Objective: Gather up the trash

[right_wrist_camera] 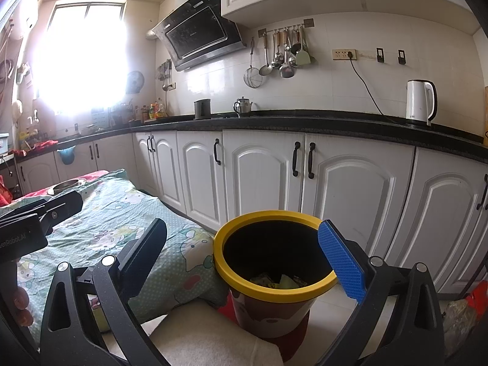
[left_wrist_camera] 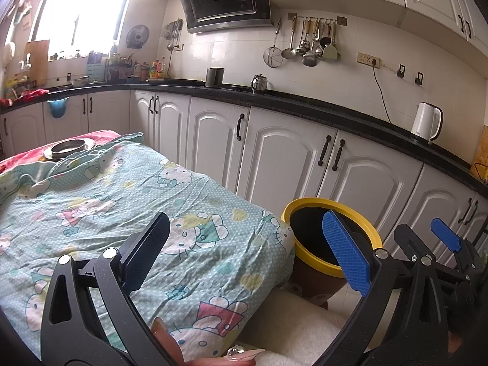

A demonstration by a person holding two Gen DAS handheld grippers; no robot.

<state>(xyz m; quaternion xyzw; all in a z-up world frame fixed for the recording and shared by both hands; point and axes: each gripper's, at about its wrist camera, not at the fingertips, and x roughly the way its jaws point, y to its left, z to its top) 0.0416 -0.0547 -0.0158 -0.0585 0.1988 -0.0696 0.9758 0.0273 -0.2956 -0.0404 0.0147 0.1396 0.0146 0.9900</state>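
We hold our left claw (left_wrist_camera: 247,250) spread wide with nothing between its fingers, hovering over the table draped in a cat-print cloth (left_wrist_camera: 122,213). Our right claw (right_wrist_camera: 244,259) is likewise spread and empty, poised just above the mouth of the yellow-rimmed trash bin (right_wrist_camera: 227,273). In the right wrist view the bin sits dead centre between the fingers, its rim touching the hanging edge of the cloth at 9 o'clock. Down inside it, toward 6 o'clock, we see crumpled trash (right_wrist_camera: 279,281) lying at the bottom. In the left wrist view the bin stands on the floor at 3 o'clock from the table, close against its corner, with the right claw's blue pad showing further out at 3 o'clock. A metal dish (left_wrist_camera: 69,148) rests on the far end of the table at 10 o'clock. A white kettle (right_wrist_camera: 420,101) stands on the dark counter (right_wrist_camera: 305,123) at 2 o'clock.
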